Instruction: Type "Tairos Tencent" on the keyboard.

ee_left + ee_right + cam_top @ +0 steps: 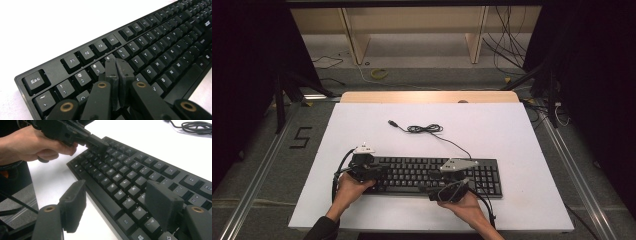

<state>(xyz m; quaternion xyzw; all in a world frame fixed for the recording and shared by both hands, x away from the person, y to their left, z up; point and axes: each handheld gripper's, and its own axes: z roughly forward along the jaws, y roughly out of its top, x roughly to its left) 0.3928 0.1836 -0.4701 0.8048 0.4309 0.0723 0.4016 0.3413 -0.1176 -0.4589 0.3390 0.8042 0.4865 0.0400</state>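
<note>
Keyboard (432, 175) sits lower centre of the high view on a white tabletop (512, 135), both grippers over it. Left gripper (117, 65): jaws pressed together, nothing between them, tips down on the keys near 4/5; legends readable in its own view, not from above. Right gripper (117, 202): jaws wide apart, empty, straddling the keyboard's near edge. Left hand (30, 143) fills upper left there. Matte black keycaps. Farther back, coiled black cable (424, 128).
</note>
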